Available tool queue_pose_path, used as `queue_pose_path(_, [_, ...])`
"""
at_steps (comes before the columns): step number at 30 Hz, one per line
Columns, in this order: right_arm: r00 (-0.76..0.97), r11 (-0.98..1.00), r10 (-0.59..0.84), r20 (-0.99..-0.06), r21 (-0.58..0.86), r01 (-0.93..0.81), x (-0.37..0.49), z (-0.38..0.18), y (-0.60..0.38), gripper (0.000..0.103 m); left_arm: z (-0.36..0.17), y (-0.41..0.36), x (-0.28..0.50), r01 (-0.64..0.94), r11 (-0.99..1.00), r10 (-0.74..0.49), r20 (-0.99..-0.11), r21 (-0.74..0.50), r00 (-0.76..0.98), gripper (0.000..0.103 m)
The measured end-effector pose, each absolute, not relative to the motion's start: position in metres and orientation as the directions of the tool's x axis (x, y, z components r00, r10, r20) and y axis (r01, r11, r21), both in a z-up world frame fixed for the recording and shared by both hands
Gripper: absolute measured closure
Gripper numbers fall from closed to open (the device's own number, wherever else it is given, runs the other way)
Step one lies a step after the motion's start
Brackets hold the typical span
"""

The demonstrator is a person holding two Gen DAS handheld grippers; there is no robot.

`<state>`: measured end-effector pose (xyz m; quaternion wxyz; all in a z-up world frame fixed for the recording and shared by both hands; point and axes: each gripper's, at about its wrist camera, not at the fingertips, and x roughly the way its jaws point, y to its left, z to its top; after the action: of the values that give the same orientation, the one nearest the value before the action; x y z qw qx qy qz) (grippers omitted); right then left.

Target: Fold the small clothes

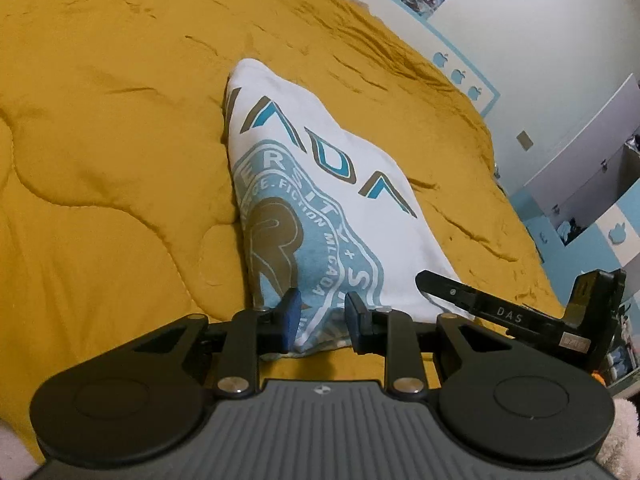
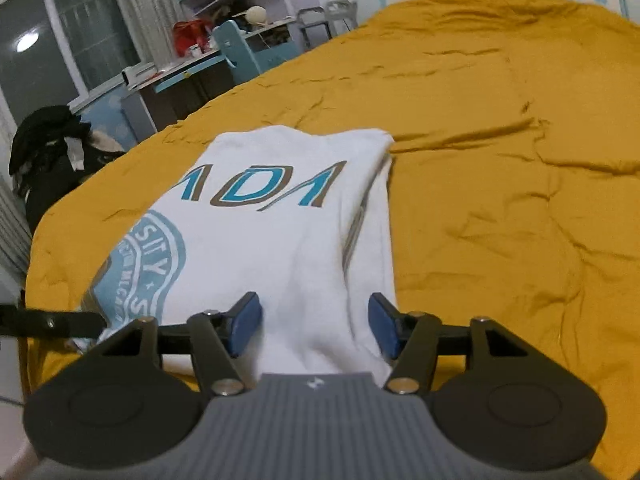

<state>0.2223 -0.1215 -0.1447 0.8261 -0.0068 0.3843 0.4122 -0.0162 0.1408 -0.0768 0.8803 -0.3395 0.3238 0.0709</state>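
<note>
A white T-shirt [image 1: 320, 200] with blue and brown print lies folded into a long strip on the yellow bedspread [image 1: 100, 140]. My left gripper [image 1: 320, 316] is open, its blue pads astride the shirt's near edge. The shirt also shows in the right wrist view [image 2: 280, 232]. My right gripper [image 2: 316, 324] is open, its pads on either side of the shirt's near edge. The right gripper's black finger [image 1: 500, 312] shows in the left wrist view, lying on the shirt's near right corner. The left gripper's finger [image 2: 52, 322] shows at the left in the right wrist view.
The yellow bedspread [image 2: 500, 160] is wrinkled and stretches far beyond the shirt. A wall with blue trim [image 1: 460, 52] stands past the bed. A cluttered desk with a blue chair [image 2: 236, 52] and dark clothes [image 2: 44, 148] stand past the bed's left edge.
</note>
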Motion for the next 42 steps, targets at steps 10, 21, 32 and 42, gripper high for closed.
queue_pose_path(10, [0.541, 0.737, 0.592, -0.597, 0.131, -0.663, 0.149, -0.059, -0.127, 0.022, -0.001, 0.095, -0.024, -0.476, 0.842, 0.197, -0.677, -0.253, 0.709, 0.026])
queue_pose_path(21, [0.617, 0.819, 0.487, -0.618, 0.077, -0.569, 0.101, -0.003, -0.131, 0.021, 0.047, 0.055, -0.025, -0.602, 0.794, 0.388, -0.692, -0.083, 0.608, 0.024])
queue_pose_path(32, [0.623, 0.827, 0.475, -0.622, 0.073, -0.558, 0.088, -0.005, -0.132, 0.021, 0.044, 0.041, -0.027, -0.592, 0.804, 0.374, -0.728, -0.053, 0.574, 0.019])
queue_pose_path(42, [0.627, 0.828, 0.466, -0.625, 0.057, -0.558, 0.086, -0.003, -0.131, 0.021, 0.043, 0.038, -0.027, -0.591, 0.806, 0.382, -0.733, -0.035, 0.564, 0.019])
